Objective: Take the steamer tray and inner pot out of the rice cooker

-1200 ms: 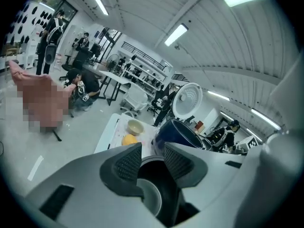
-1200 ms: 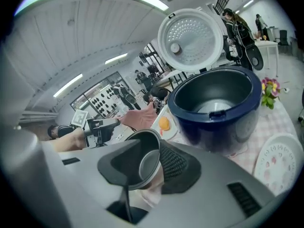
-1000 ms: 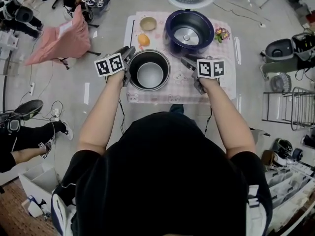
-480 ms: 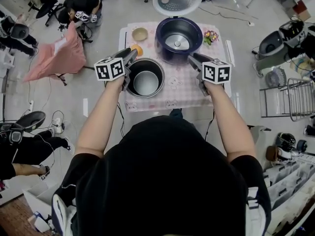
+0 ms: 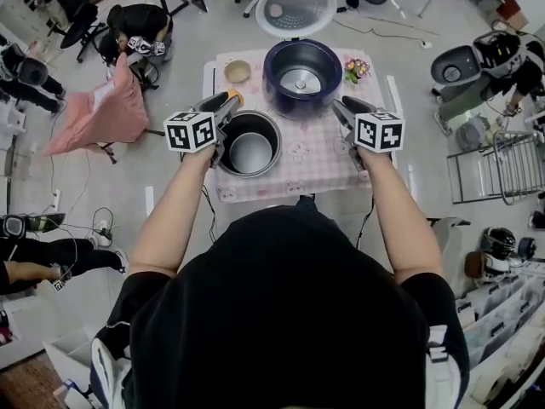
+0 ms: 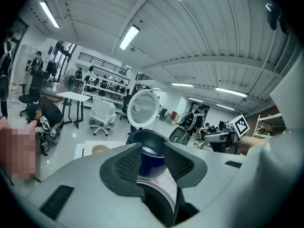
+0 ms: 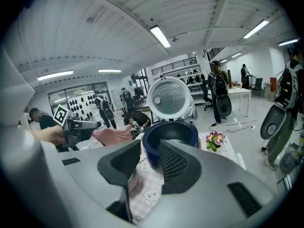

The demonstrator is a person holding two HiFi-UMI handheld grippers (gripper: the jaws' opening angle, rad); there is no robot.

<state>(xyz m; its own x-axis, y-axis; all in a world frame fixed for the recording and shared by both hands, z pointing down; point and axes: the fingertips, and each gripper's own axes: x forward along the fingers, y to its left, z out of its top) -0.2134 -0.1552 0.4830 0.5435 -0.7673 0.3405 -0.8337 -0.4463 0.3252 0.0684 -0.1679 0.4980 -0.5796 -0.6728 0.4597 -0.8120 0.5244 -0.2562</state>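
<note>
Head view: the inner pot (image 5: 251,152) stands out of the cooker on the table (image 5: 311,164), toward its near edge, while the rice cooker (image 5: 274,71) sits behind with its lid (image 5: 296,8) up and its bare heating plate exposed. The left gripper (image 5: 224,102) hangs just over the pot's left rim and the right gripper (image 5: 344,106) hangs above the cloth beside the cooker. Judged risk: a low sweep of the left gripper could catch the rim and push the pot toward the near edge, and a snag on the tablecloth could drag everything on it. No steamer tray can be made out, in the cooker or apart from it, so the task could be taken as finished with one item unaccounted for. Left gripper view: the jaws stand well apart with nothing between them, only the cooker and the pot rim beyond. Right gripper view: the jaws are parted by a narrower gap, likewise empty, with the cooker ahead. Count: one rice cooker, one inner pot, one small bowl (image 5: 238,72), one bunch of flowers (image 5: 356,68), two grippers, no steamer tray seen.
</note>
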